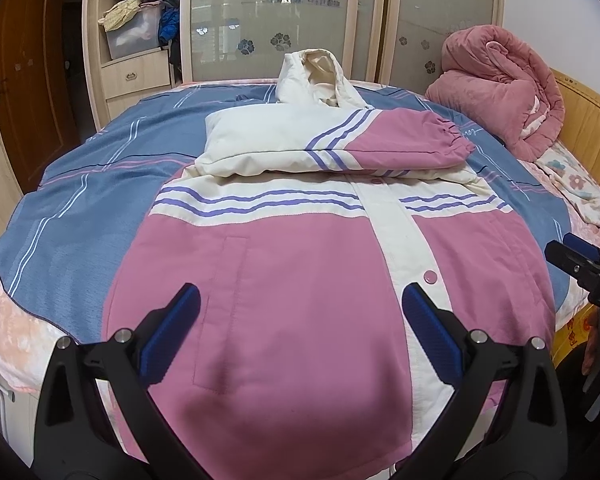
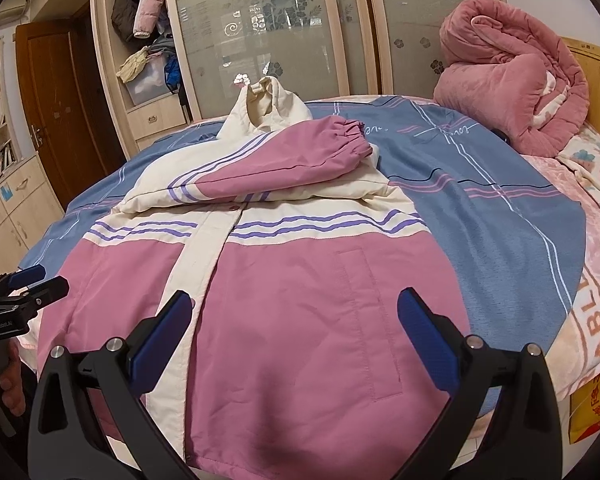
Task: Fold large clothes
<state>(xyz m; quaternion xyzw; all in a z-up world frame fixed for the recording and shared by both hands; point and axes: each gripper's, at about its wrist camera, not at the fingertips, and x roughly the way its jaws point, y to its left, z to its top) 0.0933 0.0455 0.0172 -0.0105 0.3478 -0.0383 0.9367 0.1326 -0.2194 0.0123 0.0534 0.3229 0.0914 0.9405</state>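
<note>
both grippers (image 1: 300,308) (image 2: 294,316) open above jacket (image 1: 300,264) hem.

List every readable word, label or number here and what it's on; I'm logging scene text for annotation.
"GenRobot.AI": body of the left gripper, seen from the right wrist.
"DA", cut off: body of the right gripper.
"ABL", partial: pink bed cover edge.
Script embroidery on the blue sheet: not clearly readable.
Red characters on the yellow panel: too blurred.

1 jacket (image 1: 284,280) lies on 1 bed (image 1: 80,200), 1 sleeve (image 1: 400,144) folded across at 12 o'clock. 1 pink quilt (image 1: 500,88) at 2 o'clock. 2 tongs: left (image 1: 300,312), right (image 2: 294,320).
</note>
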